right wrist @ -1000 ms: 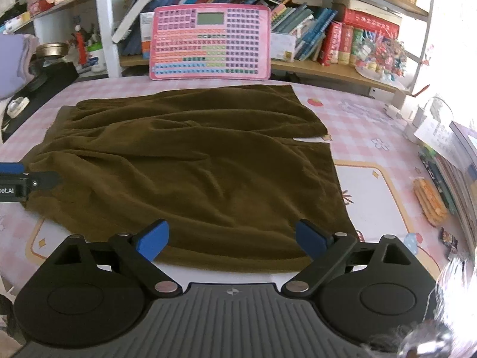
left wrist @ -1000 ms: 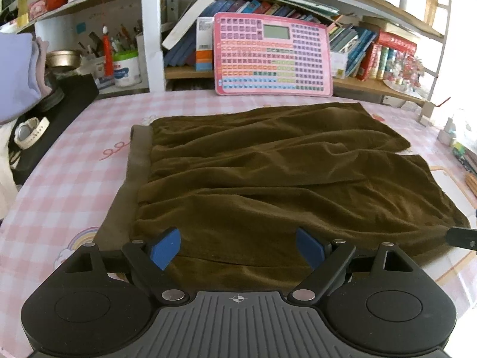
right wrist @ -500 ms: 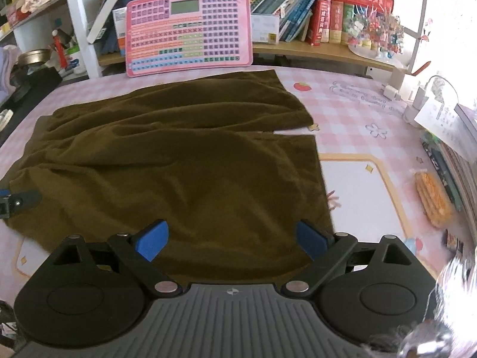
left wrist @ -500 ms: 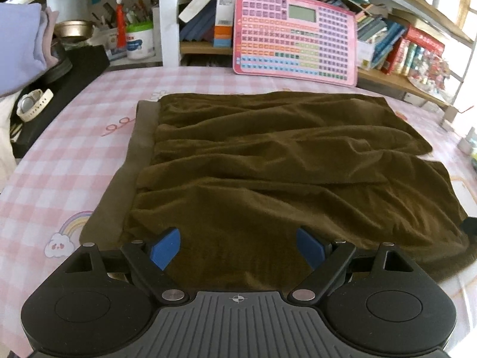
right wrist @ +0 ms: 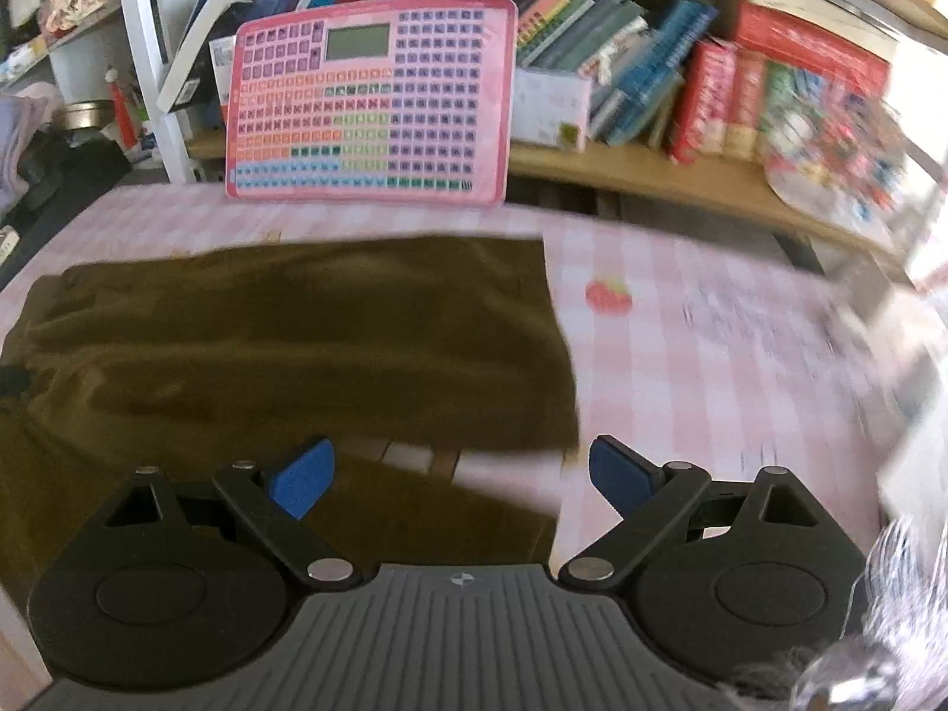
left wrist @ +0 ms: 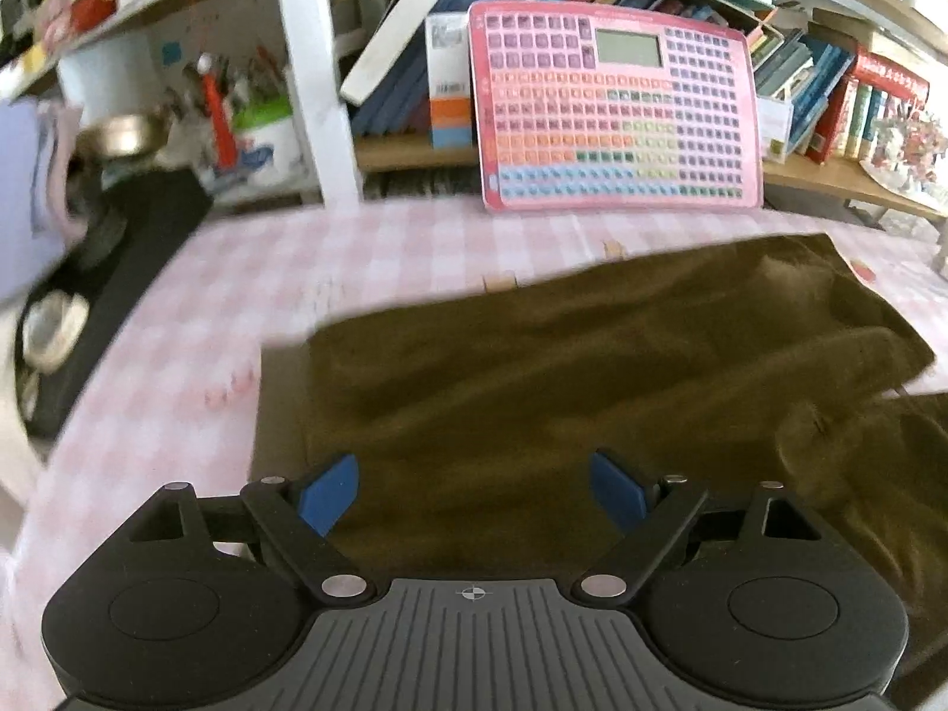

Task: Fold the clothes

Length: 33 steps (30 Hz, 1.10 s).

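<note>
Brown shorts point(left wrist: 592, 391) flat on pink checked surface point(left wrist: 367, 255), long axis left-right; left tool point(left wrist: 474, 489) wide, empty over waistband end, right tool point(right wrist: 459, 477) wide, empty over leg hems.

1. Daylight is pouring in from the right, washing out that edge of both views.
2. Motion blur is smearing the checked tablecloth point(left wrist: 379, 255) and brown garment point(right wrist: 296, 320) (shelves point(right wrist: 652, 172) stay sharper).
3. Fisheye distortion is bending the edges.
</note>
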Motion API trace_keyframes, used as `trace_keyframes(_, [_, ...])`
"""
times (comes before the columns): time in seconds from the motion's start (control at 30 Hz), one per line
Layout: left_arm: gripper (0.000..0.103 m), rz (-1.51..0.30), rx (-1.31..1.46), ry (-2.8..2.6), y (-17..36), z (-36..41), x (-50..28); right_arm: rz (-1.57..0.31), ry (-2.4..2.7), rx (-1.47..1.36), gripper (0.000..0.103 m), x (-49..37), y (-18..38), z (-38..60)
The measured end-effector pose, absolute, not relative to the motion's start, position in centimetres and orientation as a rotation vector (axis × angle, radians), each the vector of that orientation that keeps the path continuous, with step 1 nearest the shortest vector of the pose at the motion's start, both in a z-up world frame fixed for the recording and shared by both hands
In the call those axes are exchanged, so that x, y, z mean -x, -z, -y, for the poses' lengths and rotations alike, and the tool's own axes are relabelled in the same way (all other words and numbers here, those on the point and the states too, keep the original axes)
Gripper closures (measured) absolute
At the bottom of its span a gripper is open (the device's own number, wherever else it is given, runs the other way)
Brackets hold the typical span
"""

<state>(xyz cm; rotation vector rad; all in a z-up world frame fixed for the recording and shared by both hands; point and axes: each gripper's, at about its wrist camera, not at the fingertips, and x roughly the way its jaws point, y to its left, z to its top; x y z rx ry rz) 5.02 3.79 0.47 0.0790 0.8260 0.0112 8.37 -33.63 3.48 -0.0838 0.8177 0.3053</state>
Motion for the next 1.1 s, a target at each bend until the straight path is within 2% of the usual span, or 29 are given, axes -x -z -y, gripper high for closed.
trace_keyframes(0.27, [0.016, -0.82, -0.219, -0.011, 0.5, -4.6, -11.7, -0.812, -0.398, 0.147, 0.01, -20.2, -2.5, 35.7])
trace_keyframes(0.5, [0.016, -0.806, -0.279, 0.007, 1.5, -5.5, -14.3, -0.843, -0.465, 0.177, 0.014, -26.1, -0.1, 34.8])
trace_keyframes(0.57, [0.017, -0.786, -0.317, -0.012, 1.7, -5.7, -14.8, -0.846, -0.473, 0.184, 0.025, -27.1, 0.4, 34.4])
trace_keyframes(0.63, [0.023, -0.799, -0.332, -0.016, 1.9, -6.4, -15.5, -0.851, -0.48, 0.195, 0.034, -28.1, 0.9, 33.9])
trace_keyframes(0.77, [0.025, -0.857, -0.347, 0.034, 2.2, -7.6, -16.6, -0.885, -0.498, 0.201, 0.047, -29.3, 1.8, 33.3])
trace_keyframes(0.87, [0.026, -0.905, -0.368, 0.078, 2.8, -8.2, -17.1, -0.911, -0.512, 0.208, 0.054, -29.6, 2.4, 33.2])
trace_keyframes(1.0, [0.027, -0.922, -0.392, 0.121, 3.6, -8.7, -17.7, -0.912, -0.519, 0.211, 0.055, -29.5, 2.6, 33.3])
trace_keyframes(1.1, [0.022, -0.941, -0.331, 0.137, 3.8, -9.6, -18.6, -0.908, -0.517, 0.206, 0.066, -29.4, 2.6, 33.3])
